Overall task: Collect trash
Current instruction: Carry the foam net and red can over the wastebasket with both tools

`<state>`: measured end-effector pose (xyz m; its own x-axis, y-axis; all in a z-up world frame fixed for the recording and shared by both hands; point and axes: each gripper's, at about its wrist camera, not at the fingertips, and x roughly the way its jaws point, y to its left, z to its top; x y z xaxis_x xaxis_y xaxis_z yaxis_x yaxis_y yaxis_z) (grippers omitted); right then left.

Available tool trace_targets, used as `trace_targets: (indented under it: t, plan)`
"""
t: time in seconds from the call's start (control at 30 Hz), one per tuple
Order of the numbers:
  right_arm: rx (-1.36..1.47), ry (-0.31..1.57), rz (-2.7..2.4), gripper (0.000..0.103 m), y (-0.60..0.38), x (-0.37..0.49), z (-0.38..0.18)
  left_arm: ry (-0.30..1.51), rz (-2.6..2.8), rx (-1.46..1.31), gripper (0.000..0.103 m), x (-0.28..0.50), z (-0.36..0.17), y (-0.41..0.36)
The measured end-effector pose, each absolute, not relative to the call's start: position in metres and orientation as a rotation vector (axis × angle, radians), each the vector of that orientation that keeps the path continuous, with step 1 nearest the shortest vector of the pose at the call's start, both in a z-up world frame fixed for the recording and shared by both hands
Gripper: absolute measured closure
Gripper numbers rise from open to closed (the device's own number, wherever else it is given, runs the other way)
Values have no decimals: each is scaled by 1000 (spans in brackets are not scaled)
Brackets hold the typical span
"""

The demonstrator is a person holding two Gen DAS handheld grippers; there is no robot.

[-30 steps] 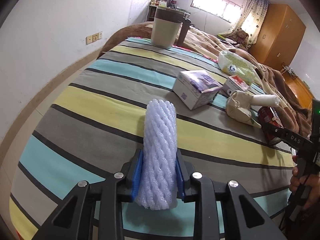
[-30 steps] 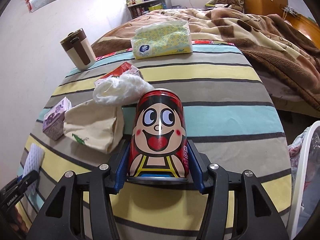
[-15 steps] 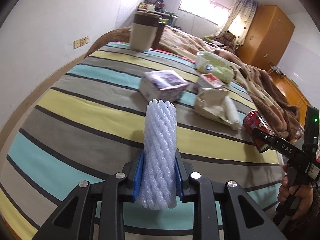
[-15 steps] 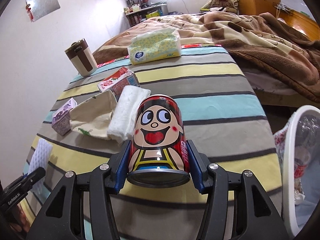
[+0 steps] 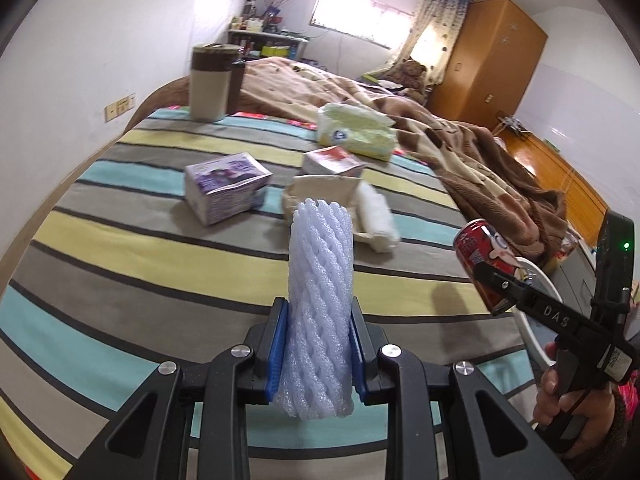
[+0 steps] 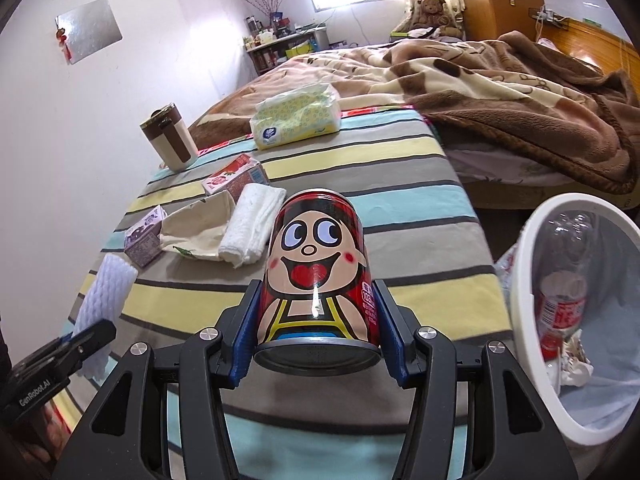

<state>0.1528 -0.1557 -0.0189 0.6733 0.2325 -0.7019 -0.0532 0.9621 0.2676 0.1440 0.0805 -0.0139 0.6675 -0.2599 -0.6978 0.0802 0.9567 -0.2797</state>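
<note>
Right wrist view: right gripper [image 6: 316, 326] fingers clamp the can [image 6: 316, 280] above the bed [image 6: 400, 216]; left gripper [image 5: 318, 354] pinches a foam net [image 5: 320, 304]. Carrying step, probably; next, swing both over the bin [image 6: 532, 232] and release.

Bright window [image 5: 362, 16] glare, fisheye-warped edges, slight blur

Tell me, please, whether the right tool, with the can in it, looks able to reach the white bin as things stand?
Probably yes: the right tool grips the can, and the white bin stands open just beside it off the bed's edge, with nothing between.
</note>
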Motion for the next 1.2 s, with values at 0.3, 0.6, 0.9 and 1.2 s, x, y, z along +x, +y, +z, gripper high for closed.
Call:
trace_targets:
  t: [0.3, 0.6, 0.9, 1.2]
  plan:
    - [241, 762, 120, 49, -182, 129, -6, 790, -273, -211, 75, 135, 2, 37]
    - [272, 713, 51, 49, -219, 111, 5, 774, -363, -157, 75, 131, 14, -16]
    - [300, 703, -36, 49, -254, 102, 2, 772, -472, -115, 75, 133, 21, -72]
    - [327, 701, -140, 49, -291, 96, -1, 786, -583, -85, 75, 144, 23, -128]
